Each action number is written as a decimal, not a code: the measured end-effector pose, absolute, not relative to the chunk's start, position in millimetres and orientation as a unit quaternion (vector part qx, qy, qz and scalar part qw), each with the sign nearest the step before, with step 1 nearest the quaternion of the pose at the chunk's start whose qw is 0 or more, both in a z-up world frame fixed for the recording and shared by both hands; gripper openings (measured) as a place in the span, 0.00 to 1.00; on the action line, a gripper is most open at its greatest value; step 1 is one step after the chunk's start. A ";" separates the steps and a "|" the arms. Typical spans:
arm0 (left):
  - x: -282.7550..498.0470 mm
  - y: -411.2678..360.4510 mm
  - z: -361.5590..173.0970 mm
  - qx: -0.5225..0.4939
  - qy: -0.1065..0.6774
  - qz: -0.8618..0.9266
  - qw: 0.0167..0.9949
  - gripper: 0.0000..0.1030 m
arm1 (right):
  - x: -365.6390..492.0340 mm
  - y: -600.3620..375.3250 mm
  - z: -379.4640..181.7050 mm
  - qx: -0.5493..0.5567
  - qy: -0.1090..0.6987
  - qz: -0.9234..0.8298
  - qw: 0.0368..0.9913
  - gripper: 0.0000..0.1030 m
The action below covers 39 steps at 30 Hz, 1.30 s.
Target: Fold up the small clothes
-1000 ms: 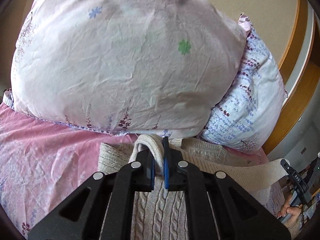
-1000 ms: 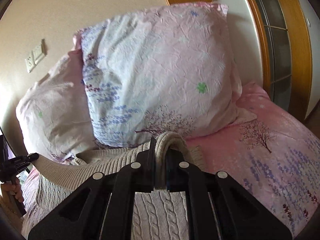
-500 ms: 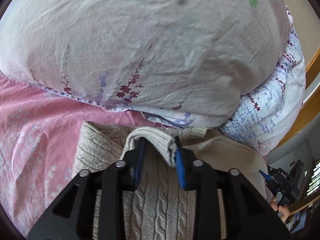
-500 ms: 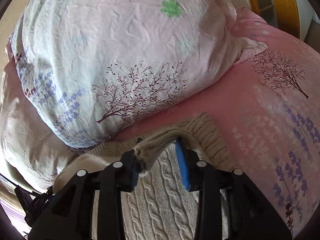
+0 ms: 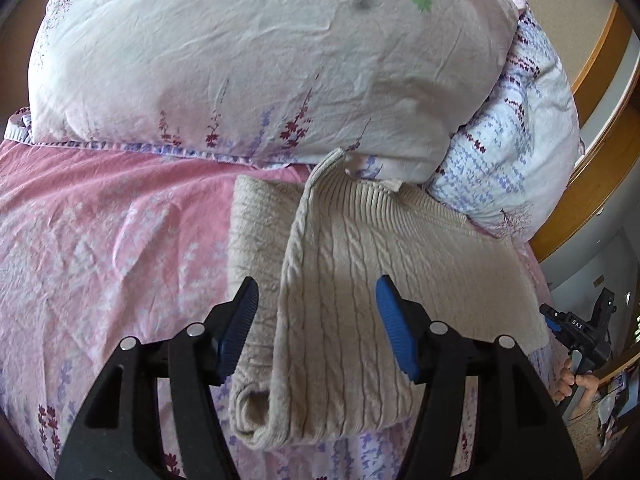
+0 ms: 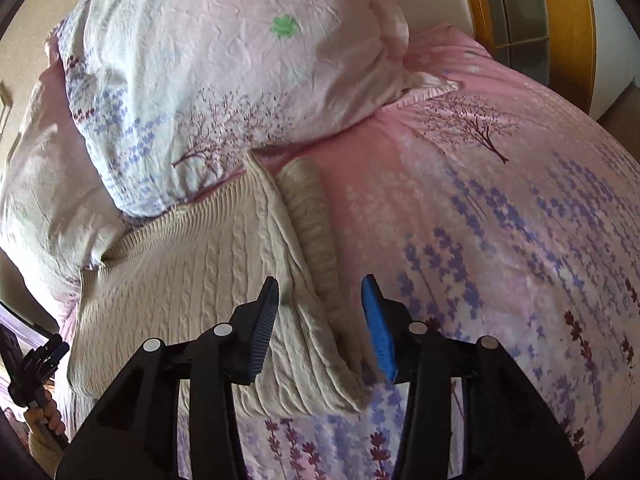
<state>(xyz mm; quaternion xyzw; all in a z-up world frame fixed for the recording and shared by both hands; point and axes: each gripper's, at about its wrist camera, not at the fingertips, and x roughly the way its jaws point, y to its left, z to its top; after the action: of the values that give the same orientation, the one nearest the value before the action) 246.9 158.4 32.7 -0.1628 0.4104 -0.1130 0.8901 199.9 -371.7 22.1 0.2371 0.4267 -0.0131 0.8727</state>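
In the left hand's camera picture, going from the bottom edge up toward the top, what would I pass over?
Left gripper, open → beige cable-knit sweater folded on the pink bedsheet → big floral pillow.

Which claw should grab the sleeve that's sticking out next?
Probably the right claw. It is open and the loose sleeve lies between its fingers. The left claw, also open, hangs over the sweater body instead.

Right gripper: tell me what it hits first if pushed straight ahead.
Probably the folded cream cable-knit sweater lying between the open right gripper fingers; beyond it sits the floral pillow. Depth is unclear.
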 end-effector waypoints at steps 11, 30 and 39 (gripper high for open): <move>232.9 153.9 10.8 -0.140 0.437 -0.106 0.882 0.08 | 181.1 -358.3 25.4 0.197 0.401 -0.012 0.894 0.12; 210.8 155.4 40.0 -0.118 0.365 -0.085 0.920 0.41 | 178.5 -325.9 50.2 0.113 0.383 -0.039 0.916 0.50; 231.6 93.1 38.6 -0.061 0.374 -0.120 0.918 0.51 | 219.8 -247.5 41.5 0.042 0.405 0.043 0.912 0.54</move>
<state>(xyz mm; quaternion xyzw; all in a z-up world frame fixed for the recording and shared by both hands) 231.6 93.1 38.6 -0.0609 0.3739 -0.1204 0.9176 219.8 -247.5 41.5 0.0419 0.4054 0.0432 0.9121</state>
